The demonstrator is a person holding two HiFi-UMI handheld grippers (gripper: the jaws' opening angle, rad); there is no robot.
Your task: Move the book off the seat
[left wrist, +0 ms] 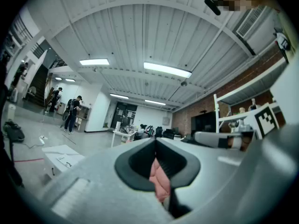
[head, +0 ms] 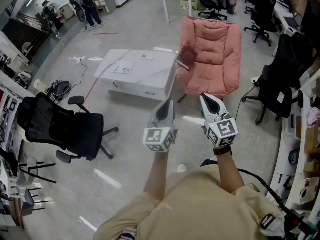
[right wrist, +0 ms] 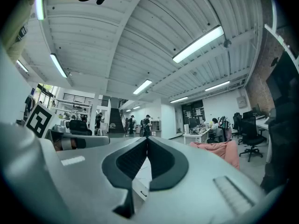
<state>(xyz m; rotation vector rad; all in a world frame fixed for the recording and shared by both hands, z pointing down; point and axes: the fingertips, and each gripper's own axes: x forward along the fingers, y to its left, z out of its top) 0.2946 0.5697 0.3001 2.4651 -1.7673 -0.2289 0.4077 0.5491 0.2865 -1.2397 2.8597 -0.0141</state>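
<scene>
A dark red book (head: 186, 58) leans on the left side of a pink armchair (head: 212, 54), half on the seat and against the armrest. Both grippers are held up in front of me, well short of the chair and pointing toward it. My left gripper (head: 167, 105) is shut with nothing in it. My right gripper (head: 205, 98) is shut and empty too. In the left gripper view the closed jaws (left wrist: 155, 141) leave a slit through which the pink armchair (left wrist: 160, 181) shows. In the right gripper view the closed jaws (right wrist: 147, 141) stand left of the armchair (right wrist: 226, 150).
A low white table (head: 137, 74) with papers stands just left of the armchair. A black office chair (head: 65, 129) is at my left, and more black chairs (head: 285, 79) line desks on the right. People stand far off at the back left (head: 87, 4).
</scene>
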